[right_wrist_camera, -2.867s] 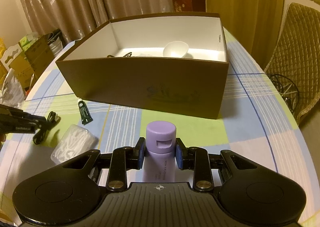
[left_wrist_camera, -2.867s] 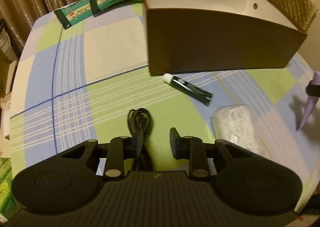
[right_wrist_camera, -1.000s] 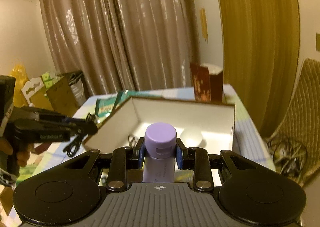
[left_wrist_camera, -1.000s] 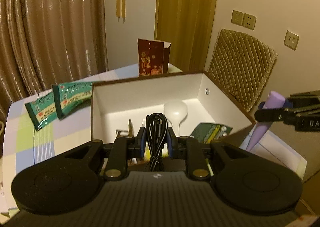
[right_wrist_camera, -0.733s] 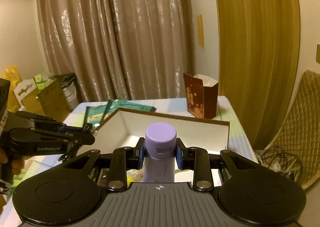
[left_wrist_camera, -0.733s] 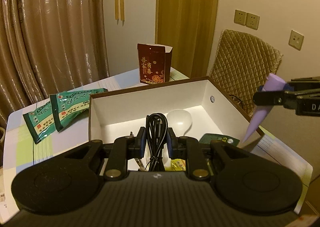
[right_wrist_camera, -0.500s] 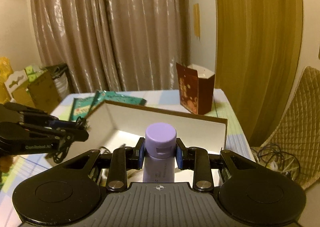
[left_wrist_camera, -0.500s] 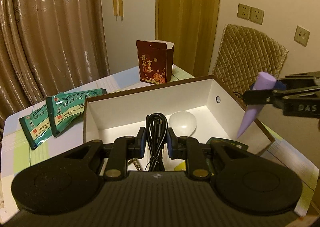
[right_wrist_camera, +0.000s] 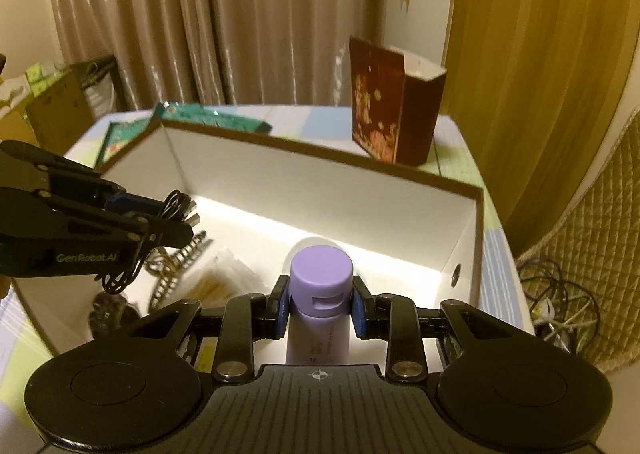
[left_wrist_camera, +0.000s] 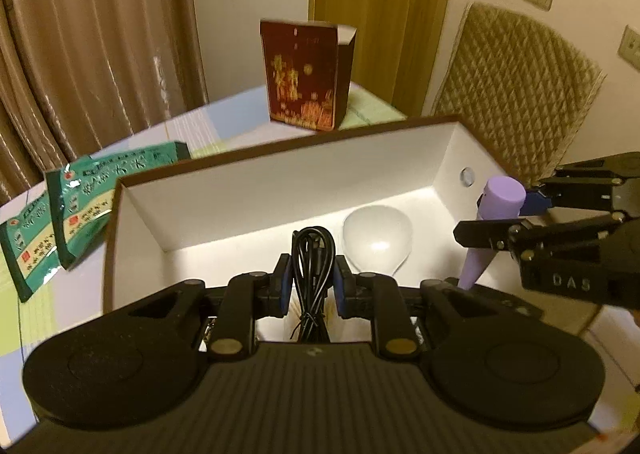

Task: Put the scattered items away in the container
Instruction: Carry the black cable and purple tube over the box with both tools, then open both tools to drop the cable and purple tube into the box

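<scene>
The brown cardboard box with white walls lies open below both grippers. My left gripper is shut on a coiled black cable over the box's left half. My right gripper is shut on a purple tube, cap up, over the box's right half. On the box floor I see a white bowl, a hair claw and a clear packet.
Two green packets lie on the checked tablecloth left of the box. A dark red carton stands behind it. A quilted chair is at the right, with loose cables on the floor.
Both grippers have moved forward and down over the box, so it fills more of each view. The cable and the purple tube stay gripped.
</scene>
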Motion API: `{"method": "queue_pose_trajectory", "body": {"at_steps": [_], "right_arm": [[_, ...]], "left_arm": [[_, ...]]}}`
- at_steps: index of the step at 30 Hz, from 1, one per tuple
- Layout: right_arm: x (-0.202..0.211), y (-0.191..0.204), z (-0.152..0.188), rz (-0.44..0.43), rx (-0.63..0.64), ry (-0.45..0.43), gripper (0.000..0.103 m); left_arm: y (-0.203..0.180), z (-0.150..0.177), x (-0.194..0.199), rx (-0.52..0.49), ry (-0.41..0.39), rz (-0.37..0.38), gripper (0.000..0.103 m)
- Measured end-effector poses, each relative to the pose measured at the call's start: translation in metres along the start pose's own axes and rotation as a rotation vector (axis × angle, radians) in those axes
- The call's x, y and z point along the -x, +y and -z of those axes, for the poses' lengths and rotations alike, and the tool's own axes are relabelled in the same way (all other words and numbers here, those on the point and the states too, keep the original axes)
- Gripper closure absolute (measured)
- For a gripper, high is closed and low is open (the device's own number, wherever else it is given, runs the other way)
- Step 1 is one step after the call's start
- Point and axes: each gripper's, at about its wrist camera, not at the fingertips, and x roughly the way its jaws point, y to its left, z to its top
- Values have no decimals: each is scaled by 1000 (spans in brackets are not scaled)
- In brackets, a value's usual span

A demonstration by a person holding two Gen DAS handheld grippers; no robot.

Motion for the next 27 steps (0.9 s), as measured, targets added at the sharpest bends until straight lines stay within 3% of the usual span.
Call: {"method": "queue_pose_trajectory", "body": {"at_steps": [8,18,20,21,22,23,24,27], "right_arm": [[-30,-7,-3,13,-15,83,76],[-38,-9,-6,17,-29,91,75],[-39,-8,-6,21,-29,96,52],[-37,-7,-6,24,-27,88,33],[-35,-5,-6,9,-23,70,31],[-33,-3,-6,-4,-17,61,30],[-32,-1,-6,-1,-9,63,30],[-31,2,-6,-9,8,68,27]], "left_arm": [[10,-1,-39,33,87,-12,86],[19,-1,-64,62,132,-43,86],[21,-3,-67,79,144,-37,86],[22,-4,-67,87,139,-32,81],[23,-5,-66,92,131,-26,76],[23,-5,-64,91,124,-26,62],[22,-5,-63,86,118,-34,54],[22,-6,-60,73,111,-50,53]]}}
